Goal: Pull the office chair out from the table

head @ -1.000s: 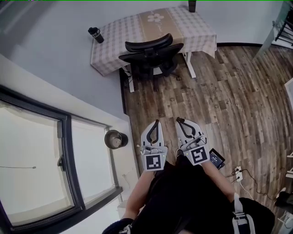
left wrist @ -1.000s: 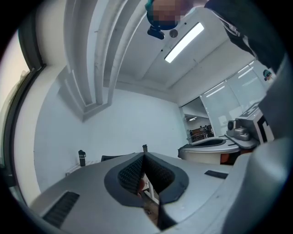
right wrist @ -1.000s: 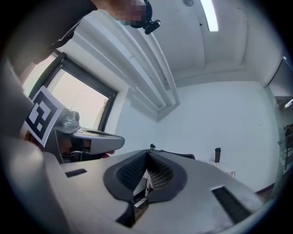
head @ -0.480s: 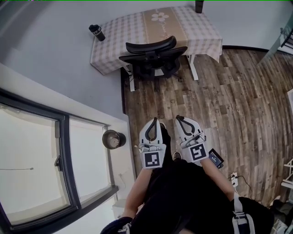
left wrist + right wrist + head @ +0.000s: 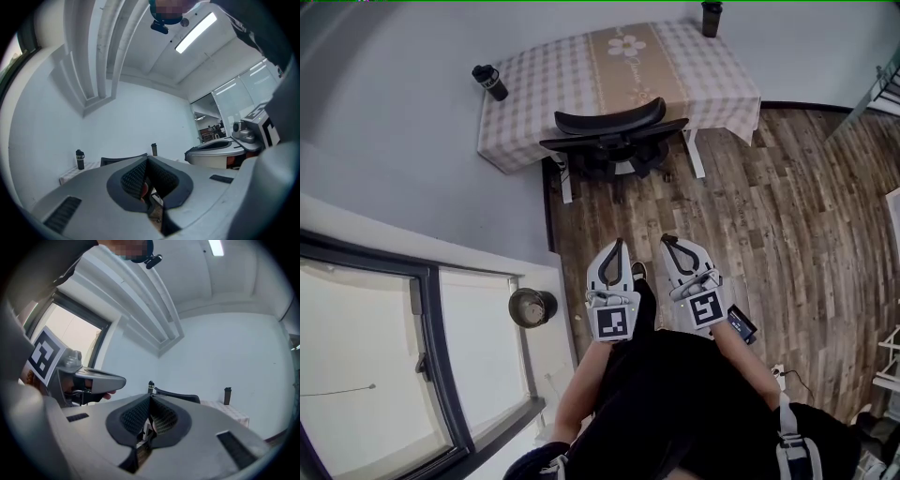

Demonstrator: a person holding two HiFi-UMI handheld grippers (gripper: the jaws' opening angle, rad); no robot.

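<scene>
While the black office chair (image 5: 614,131) sits tucked against the near edge of the table (image 5: 534,70) with its checked cloth, both claws are well apart from it across the wooden floor (image 5: 750,216). The left gripper (image 5: 617,246) and the right gripper (image 5: 667,244) are each clenched with nothing between the jaws. They are held side by side and point level toward the chair.

By my reading, the approach is not finished and no grasp exists yet. Clenched jaws cannot take the backrest, so arriving without opening them would only push the chair further under. A hard tug could swing the chair crookedly or jolt the table, tipping the dark bottle (image 5: 490,82) near its corner. The cable (image 5: 797,380) on the floor by the person's right could catch a foot when stepping back.
</scene>
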